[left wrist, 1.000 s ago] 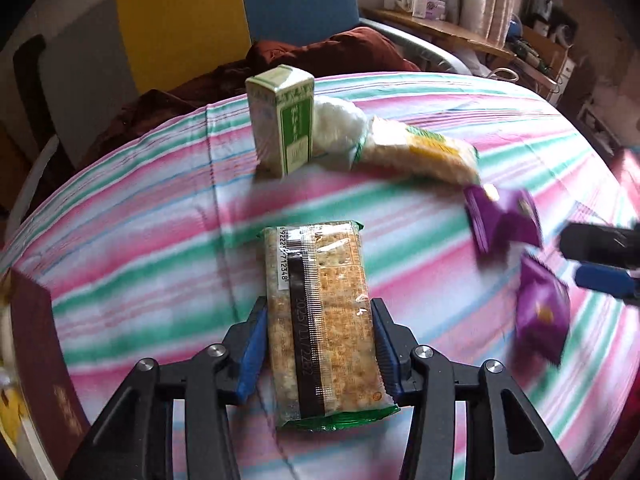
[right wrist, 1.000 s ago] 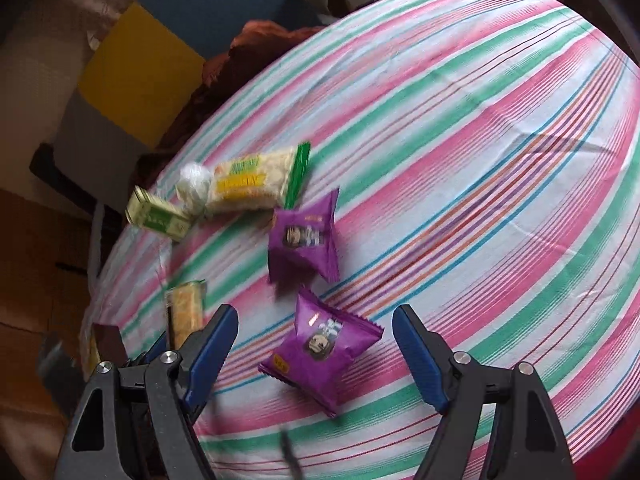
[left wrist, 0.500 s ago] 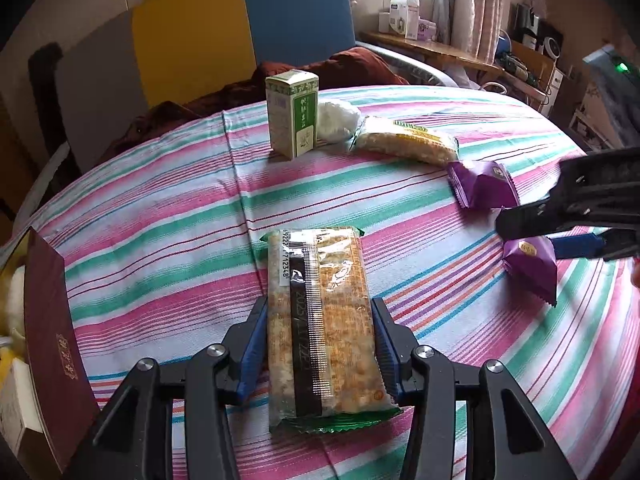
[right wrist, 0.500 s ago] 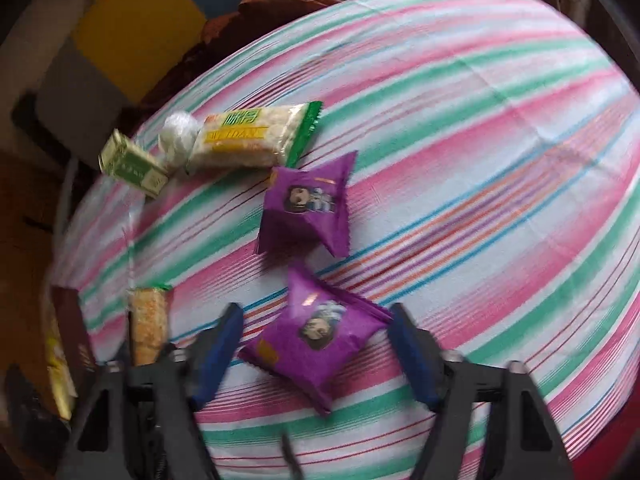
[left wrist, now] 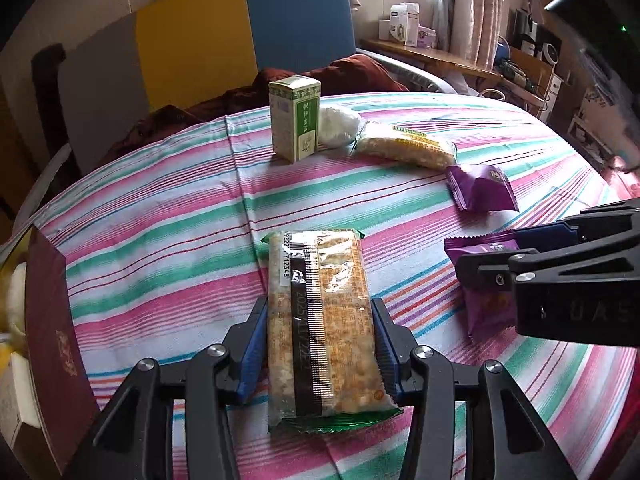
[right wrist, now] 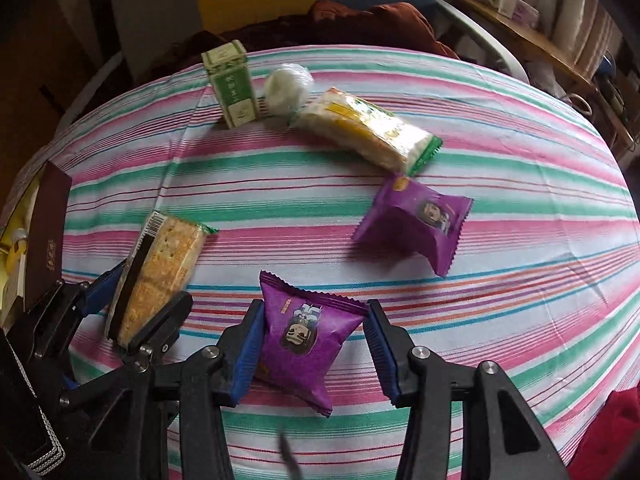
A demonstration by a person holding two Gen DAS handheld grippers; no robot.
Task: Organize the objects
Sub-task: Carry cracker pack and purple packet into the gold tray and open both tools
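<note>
Grippers both engaged. Left gripper (left wrist: pixel 320 344) clamps the cracker pack (left wrist: pixel 322 320) on the striped tablecloth (left wrist: pixel 160 240). Right gripper (right wrist: pixel 312 344) brackets the purple snack pouch (right wrist: pixel 306 332), pads near, contact uncertain. Pick-up step; next, lift and group.

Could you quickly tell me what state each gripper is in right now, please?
Left gripper: shut on the cracker packet, both pads against its sides.
Right gripper: open around the near purple snack pouch, right pad not yet touching.

Cracker pack (left wrist: pixel 320 320), purple pouch (right wrist: pixel 308 332), flat
</note>
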